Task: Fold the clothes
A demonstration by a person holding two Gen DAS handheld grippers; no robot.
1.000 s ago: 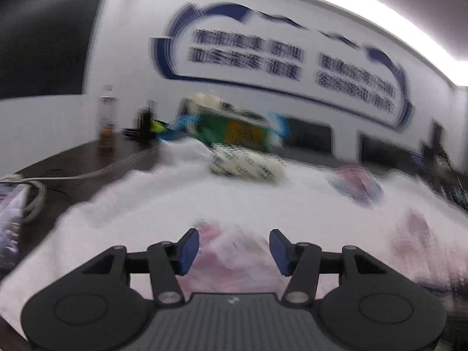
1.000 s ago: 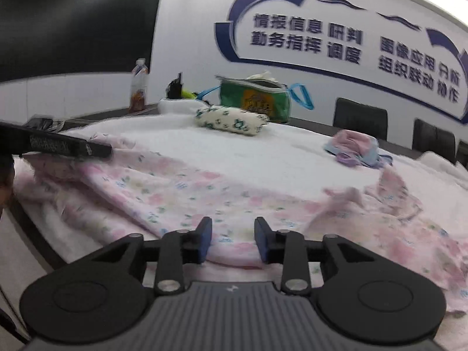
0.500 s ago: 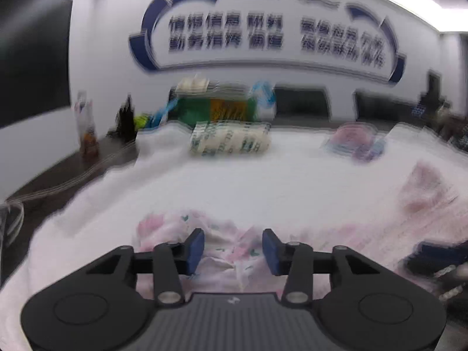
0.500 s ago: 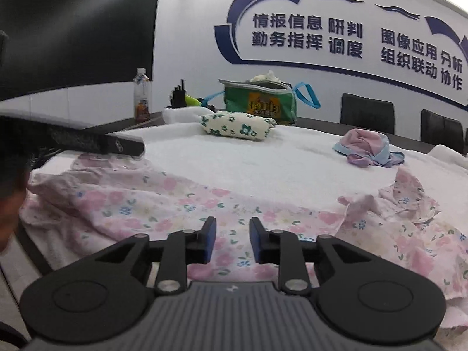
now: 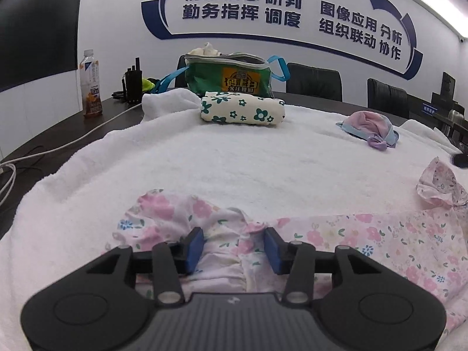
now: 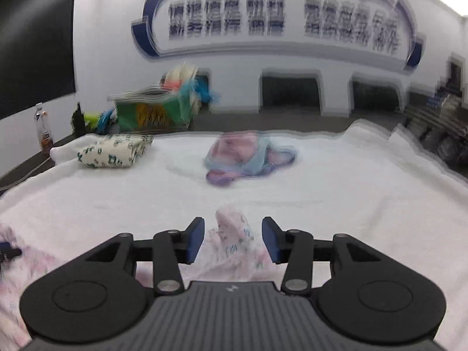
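Both grippers, the left gripper (image 5: 234,245) and the right gripper (image 6: 232,238), are hovering with fingers spread over the rumpled pink floral garment (image 5: 365,242) lying along the near edge of the white towel (image 5: 234,161). It is looking like a grasping step, calling for closing on bunched cloth. Farther back, a folded green-flowered piece (image 5: 242,111) is sitting near the far edge.

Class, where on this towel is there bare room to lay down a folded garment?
The wide middle of the white towel is bare, between the pink floral garment in front and the folded green-flowered cloth and pink-and-blue hat behind. The near edge is crowded.
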